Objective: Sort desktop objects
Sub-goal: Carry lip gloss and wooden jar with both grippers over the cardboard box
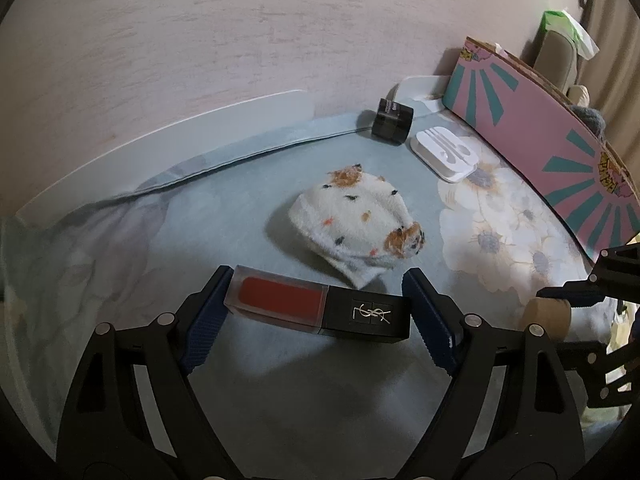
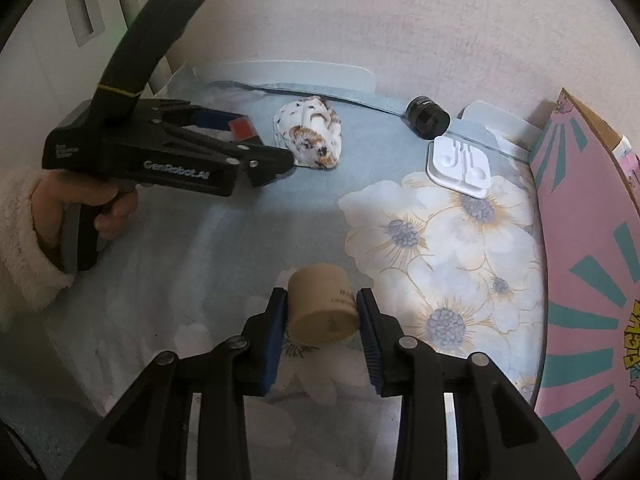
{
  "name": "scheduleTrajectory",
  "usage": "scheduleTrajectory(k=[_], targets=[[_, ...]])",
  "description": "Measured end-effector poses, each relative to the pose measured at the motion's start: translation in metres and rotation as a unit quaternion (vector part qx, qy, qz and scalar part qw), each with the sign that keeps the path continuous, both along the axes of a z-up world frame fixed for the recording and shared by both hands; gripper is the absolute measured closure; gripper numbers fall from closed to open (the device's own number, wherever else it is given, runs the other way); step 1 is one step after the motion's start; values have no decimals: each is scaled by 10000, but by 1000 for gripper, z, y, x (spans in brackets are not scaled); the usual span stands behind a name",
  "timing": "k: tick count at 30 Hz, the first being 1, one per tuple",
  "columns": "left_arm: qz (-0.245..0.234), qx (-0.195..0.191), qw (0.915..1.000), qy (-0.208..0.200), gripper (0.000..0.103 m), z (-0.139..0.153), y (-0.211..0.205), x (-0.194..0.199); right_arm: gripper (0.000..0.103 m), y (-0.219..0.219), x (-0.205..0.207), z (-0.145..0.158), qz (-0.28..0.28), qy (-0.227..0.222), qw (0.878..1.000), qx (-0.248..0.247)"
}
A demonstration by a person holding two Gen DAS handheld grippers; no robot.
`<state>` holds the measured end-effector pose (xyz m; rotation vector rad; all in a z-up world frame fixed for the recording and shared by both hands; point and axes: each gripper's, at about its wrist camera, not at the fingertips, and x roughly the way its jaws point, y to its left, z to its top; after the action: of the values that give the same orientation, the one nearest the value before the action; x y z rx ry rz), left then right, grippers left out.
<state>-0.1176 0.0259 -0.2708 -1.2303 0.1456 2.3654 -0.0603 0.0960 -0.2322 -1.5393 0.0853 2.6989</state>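
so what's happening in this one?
A person is sorting small items on a floral cloth, one gripper in each hand. The left tool straddles a red lip-colour tube; the left pad touches it, the right pad is apart, so no grip yet. The right tool is clamped on a tan cylindrical jar. A spotted sock, black jar and white earphone case lie untouched.

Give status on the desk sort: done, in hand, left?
Done: nothing visibly sorted. In hand: right tongs closed on the beige jar; left tongs straddle the red lip gloss, not visibly clamped. Left: spotted sock, black jar, white earphone case.
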Motion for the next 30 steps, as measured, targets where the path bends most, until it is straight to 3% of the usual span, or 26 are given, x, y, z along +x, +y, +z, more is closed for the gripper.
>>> scheduleTrajectory(k=[7,11,13,19,25,30], targets=[[665,-20,9970,-386,20,32,-29,15,72,12,-4,35,-321,102,9985,-440],[779,-117,9962,-379,20,65,-24,22,72,28,-4,66,-507,195,9952,-811],[748,-115,9964,-371,20,81,-16,23,72,34,-2,82,-678,243,9946,-750],[400,115,9991,-116,20,133,26,16,72,72,12,125,-1099,408,9918,-516],[-149,304,9992,212,20,174,90,1,72,117,38,135,-1706,445,9832,-482],[-537,460,9971,296,20,192,144,-11,72,153,57,130,-2005,333,9778,-518]])
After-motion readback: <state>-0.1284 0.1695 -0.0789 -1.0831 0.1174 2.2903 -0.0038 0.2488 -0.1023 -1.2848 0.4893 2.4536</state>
